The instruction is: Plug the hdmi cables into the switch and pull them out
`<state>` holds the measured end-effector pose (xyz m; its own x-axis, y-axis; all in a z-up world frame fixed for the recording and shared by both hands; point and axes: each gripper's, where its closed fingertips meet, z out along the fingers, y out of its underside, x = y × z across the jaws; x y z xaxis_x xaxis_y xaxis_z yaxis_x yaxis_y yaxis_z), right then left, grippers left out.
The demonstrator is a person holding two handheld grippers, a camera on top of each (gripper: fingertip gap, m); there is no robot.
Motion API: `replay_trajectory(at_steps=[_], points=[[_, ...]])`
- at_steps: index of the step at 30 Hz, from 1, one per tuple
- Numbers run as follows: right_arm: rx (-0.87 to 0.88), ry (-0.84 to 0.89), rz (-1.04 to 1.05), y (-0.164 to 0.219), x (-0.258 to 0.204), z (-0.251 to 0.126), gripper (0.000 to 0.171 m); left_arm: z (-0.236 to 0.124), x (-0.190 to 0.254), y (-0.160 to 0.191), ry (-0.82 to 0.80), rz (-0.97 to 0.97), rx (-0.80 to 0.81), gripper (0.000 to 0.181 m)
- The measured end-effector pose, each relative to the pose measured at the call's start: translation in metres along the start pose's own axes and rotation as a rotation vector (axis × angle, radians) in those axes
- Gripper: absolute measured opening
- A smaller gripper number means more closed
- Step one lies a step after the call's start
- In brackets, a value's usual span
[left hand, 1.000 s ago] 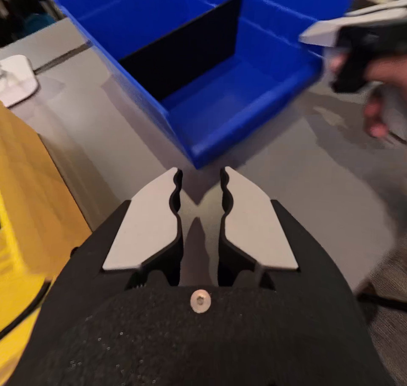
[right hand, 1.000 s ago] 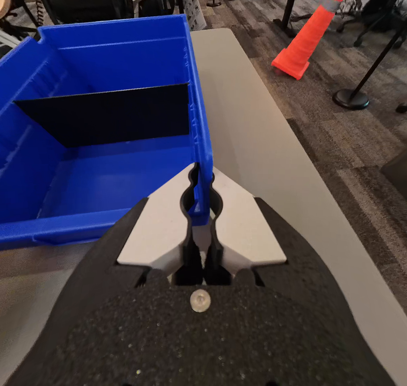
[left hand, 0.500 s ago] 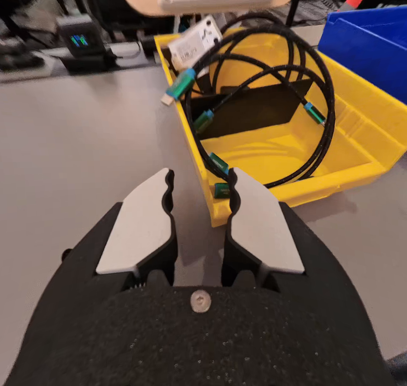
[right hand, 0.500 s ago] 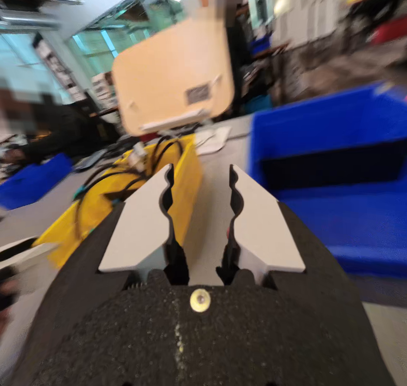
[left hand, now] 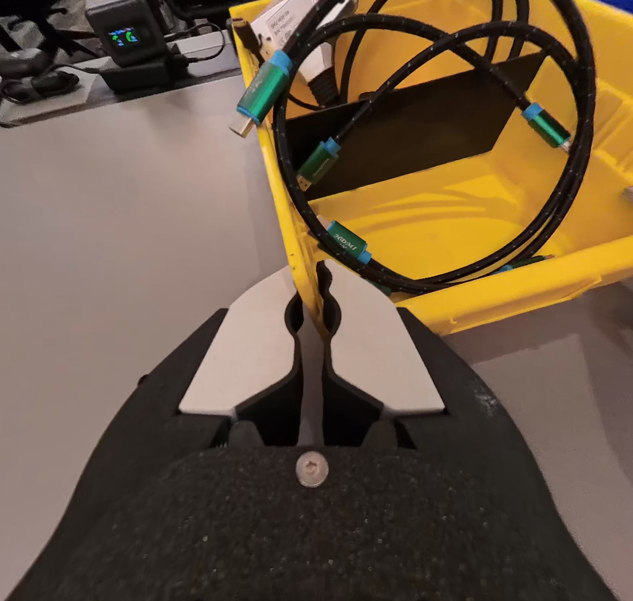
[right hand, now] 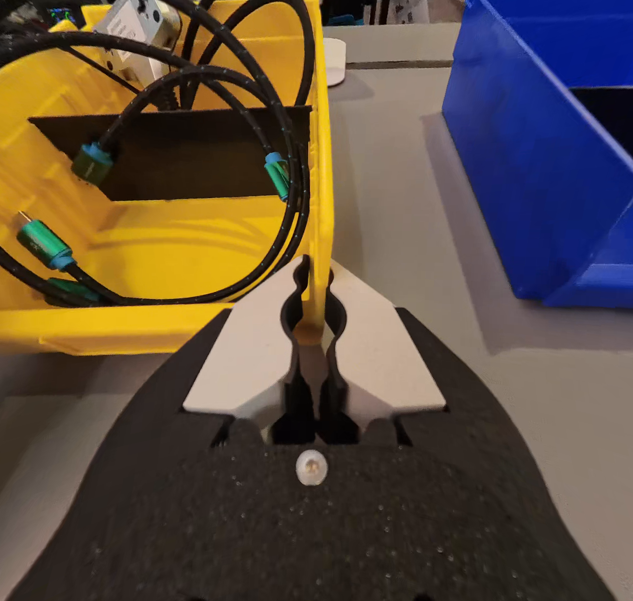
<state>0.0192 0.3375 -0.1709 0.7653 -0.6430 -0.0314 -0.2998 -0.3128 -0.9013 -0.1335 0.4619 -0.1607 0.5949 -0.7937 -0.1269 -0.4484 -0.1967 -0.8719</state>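
Both grippers pinch the yellow bin's side walls: the left gripper (left hand: pixel 310 297) is pressed onto the left wall near its front corner, the right gripper (right hand: pixel 317 293) onto the right wall likewise. The bin (left hand: pixel 513 290) sits at 12 to 2 o'clock in the left view, 10 to 12 in the right.

Inside it lie looped black HDMI cables (left hand: pixel 565 173) with green plugs (left hand: pixel 265 86), and the switch (left hand: pixel 305 2), a pale box, leans at the back left rim around 12 o'clock.

My guess is the bin is about to be dragged or tipped. One plug already hangs out over the left wall; a jerk could spill cables or drop the switch onto the table (left hand: pixel 120 225). Thin walls may also slip out of the pinch if the two pulls differ.

A black divider (right hand: pixel 191 153) crosses the bin, with cables draped over it, so they may snag. The blue bin (right hand: pixel 548 139) stands at 2 o'clock in the right view, apart from the yellow one.
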Motion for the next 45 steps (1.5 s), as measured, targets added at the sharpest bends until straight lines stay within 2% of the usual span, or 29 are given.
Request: replay_trajectory(at_steps=[3,6,9,14,18,23,26,28,30,32,34,36,38,40,41,45], points=[[-0.021,-0.001,-0.056,-0.010,-0.034,-0.003,0.004,-0.005,-0.039,-0.003,-0.013,-0.048,-0.017,0.004],[0.001,-0.053,-0.038,-0.031,-0.086,-0.001,0.003,-0.013,-0.091,-0.005,-0.015,-0.119,0.004,0.004],[0.045,-0.081,-0.035,-0.048,-0.144,0.006,0.003,-0.022,-0.151,-0.008,-0.052,-0.103,0.047,0.004],[0.077,-0.084,-0.118,-0.039,-0.228,0.022,0.004,-0.021,-0.230,0.011,-0.064,-0.081,0.074,0.004],[-0.010,-0.120,-0.122,-0.017,-0.259,0.039,0.004,-0.006,-0.260,0.028,-0.084,-0.111,0.022,0.003],[0.012,-0.177,-0.134,-0.010,-0.269,0.044,0.005,0.007,-0.269,0.035,-0.047,-0.164,0.038,0.003],[-0.028,-0.309,-0.132,-0.007,-0.273,0.038,0.009,0.005,-0.271,0.036,-0.075,-0.197,0.024,0.003],[-0.069,-0.467,-0.139,-0.004,-0.275,0.025,0.015,-0.001,-0.272,0.033,-0.107,-0.165,0.053,0.017],[-0.079,-0.571,-0.165,0.001,-0.261,0.009,0.023,-0.007,-0.266,0.026,-0.061,-0.184,0.111,0.032],[-0.085,-0.665,-0.139,0.007,-0.241,-0.012,0.026,-0.009,-0.262,0.028,0.001,-0.253,0.124,0.055],[-0.037,-0.724,-0.095,0.005,-0.213,-0.031,0.034,-0.015,-0.265,0.027,0.008,-0.299,0.137,0.060],[0.043,-0.708,-0.084,-0.004,-0.170,-0.044,0.038,-0.029,-0.270,0.018,-0.029,-0.335,0.199,0.054],[0.140,-0.588,-0.104,-0.018,-0.109,-0.047,0.053,-0.047,-0.277,0.013,-0.119,-0.368,0.238,0.048],[0.196,-0.428,-0.147,-0.026,-0.038,-0.049,0.052,-0.065,-0.279,0.014,-0.202,-0.365,0.242,0.037],[0.201,-0.362,-0.154,-0.028,-0.005,-0.052,0.051,-0.072,-0.275,0.017,-0.221,-0.361,0.231,0.038],[0.193,-0.169,-0.116,-0.019,0.111,-0.066,0.052,-0.084,-0.210,0.032,-0.069,-0.366,0.221,0.035]])
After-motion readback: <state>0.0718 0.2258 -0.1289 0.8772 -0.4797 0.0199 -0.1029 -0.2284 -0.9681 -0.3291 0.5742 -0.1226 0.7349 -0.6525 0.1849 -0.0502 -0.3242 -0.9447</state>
